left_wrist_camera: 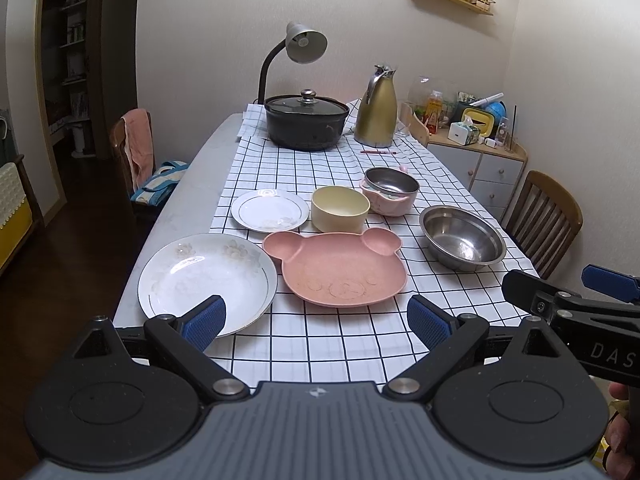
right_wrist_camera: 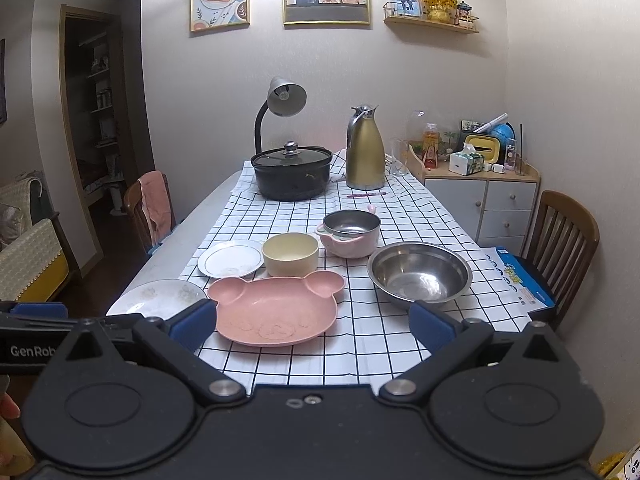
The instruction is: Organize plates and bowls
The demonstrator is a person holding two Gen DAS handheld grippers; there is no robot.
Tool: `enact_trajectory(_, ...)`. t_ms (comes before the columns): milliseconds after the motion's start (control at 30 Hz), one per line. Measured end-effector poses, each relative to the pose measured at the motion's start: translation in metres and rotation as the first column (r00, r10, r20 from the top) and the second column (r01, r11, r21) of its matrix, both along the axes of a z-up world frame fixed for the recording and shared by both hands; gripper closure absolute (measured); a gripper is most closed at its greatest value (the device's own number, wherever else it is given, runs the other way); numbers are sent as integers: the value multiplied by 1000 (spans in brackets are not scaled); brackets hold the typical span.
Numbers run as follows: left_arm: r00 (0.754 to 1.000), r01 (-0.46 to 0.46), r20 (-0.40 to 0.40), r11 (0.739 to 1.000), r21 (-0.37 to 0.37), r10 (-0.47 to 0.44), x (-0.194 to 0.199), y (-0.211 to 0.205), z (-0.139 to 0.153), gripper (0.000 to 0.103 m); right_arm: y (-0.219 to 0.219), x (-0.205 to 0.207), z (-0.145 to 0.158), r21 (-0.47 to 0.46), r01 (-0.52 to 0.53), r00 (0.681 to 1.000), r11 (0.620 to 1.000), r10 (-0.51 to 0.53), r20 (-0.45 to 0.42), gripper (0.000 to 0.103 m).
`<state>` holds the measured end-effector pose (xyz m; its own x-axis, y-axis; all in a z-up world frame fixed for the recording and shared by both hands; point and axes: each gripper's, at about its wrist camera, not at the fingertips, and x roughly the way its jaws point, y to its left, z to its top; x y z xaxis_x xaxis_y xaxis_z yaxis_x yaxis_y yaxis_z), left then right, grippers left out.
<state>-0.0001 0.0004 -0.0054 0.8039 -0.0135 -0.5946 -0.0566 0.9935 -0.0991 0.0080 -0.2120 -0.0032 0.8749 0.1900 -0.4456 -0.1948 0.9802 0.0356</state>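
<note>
Dining room, checked cloth (left_wrist_camera: 352, 344) over the tabletop (left_wrist_camera: 188, 184); pot, lamp and flask at 12 o'clock, out of play. Left to right: large white plate (left_wrist_camera: 206, 278) at 9 o'clock, small white plate (left_wrist_camera: 270, 210) behind it, pink bear plate (left_wrist_camera: 340, 270) centre, cream bowl (left_wrist_camera: 340, 208) at its 12, pink-cased steel bowl (left_wrist_camera: 390, 190) at 1, big steel bowl (left_wrist_camera: 462, 240) at 3. Left gripper (left_wrist_camera: 316, 318) jaws spread, holding nothing; right gripper (right_wrist_camera: 314, 322) same, hovering at the near edge. Nothing stacked yet, I'd say. Suggest: left takes the small plate by its rim and sets it on the large one; keep the grip shallow, glazed rims slip. Large plate possibly overhangs the cloth edge; hard to tell.
</note>
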Motion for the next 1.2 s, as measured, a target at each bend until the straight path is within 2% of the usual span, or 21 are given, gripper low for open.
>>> enact_trajectory(433,999,-30,-19,1000,-7,30,11,14,-3,5,10,11,-4,-11,-38,999,999,38,-4,0)
enact_trajectory(900,997,-72,-30,997,1,72,42,15,-10,5,12,48,-14,-11,-74,997,997,74,-25,0)
enact_trajectory(1200,986,-136,-97,990,-23,133,59,31,-28,5,18,71,-26,-23,-125,990,992,123,-67,0)
